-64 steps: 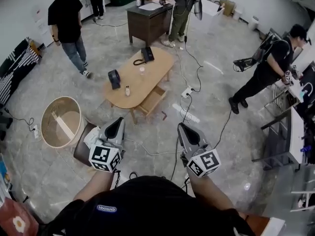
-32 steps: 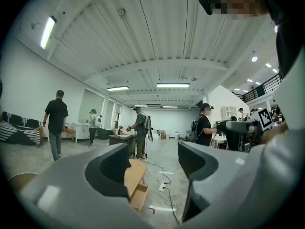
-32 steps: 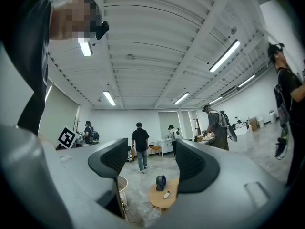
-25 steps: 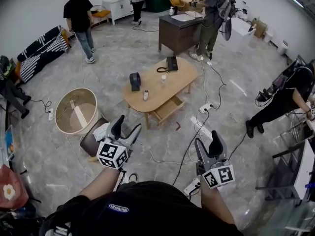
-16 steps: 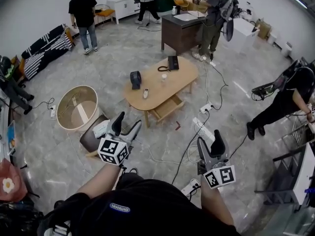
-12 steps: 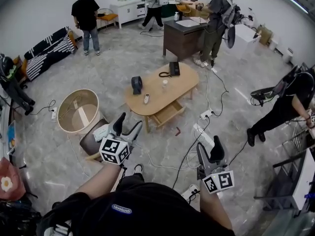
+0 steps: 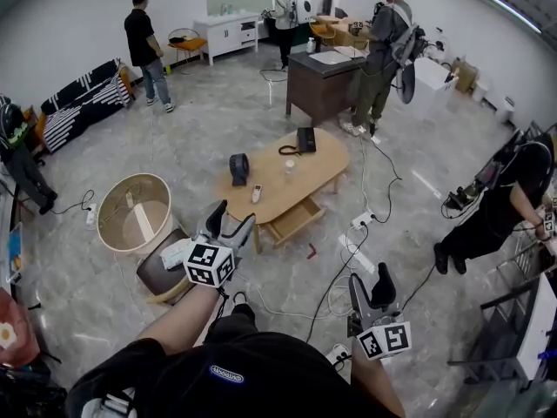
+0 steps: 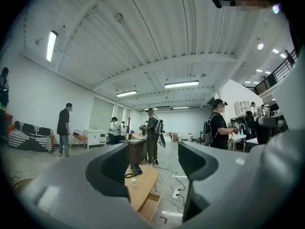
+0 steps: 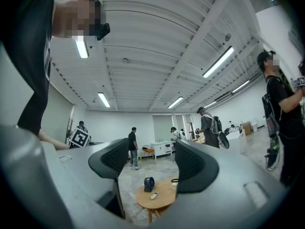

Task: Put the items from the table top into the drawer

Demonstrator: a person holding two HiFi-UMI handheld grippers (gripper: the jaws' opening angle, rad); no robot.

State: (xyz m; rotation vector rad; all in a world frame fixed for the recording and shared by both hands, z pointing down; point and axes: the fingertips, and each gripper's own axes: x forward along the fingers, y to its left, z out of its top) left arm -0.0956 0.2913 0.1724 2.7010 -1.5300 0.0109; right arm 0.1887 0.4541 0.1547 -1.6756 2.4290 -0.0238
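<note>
The oval wooden table (image 7: 300,184) stands a few steps ahead on the floor. On it are a black telephone (image 7: 305,139), a dark round fan (image 7: 238,168), a white remote (image 7: 256,193) and a small cup (image 7: 290,166). Its drawer (image 7: 293,221) is pulled out toward me. My left gripper (image 7: 230,219) is raised in the air, open and empty, short of the table. My right gripper (image 7: 370,282) hangs lower at the right, also open and empty. The left gripper view shows the table (image 8: 141,189), the telephone (image 8: 136,169) and the drawer (image 8: 149,207). The fan (image 9: 149,183) and remote (image 9: 154,195) appear in the right gripper view.
A round wicker basket (image 7: 132,212) and a brown bin (image 7: 165,266) sit left of the table. Cables and a power strip (image 7: 360,221) trail over the floor at the right. A dark desk (image 7: 325,80) stands behind the table, and several people stand around the room.
The table now looks farther away and nearer the middle of the head view. My left gripper has risen a little and my right gripper has sunk lower. Both stay open.
</note>
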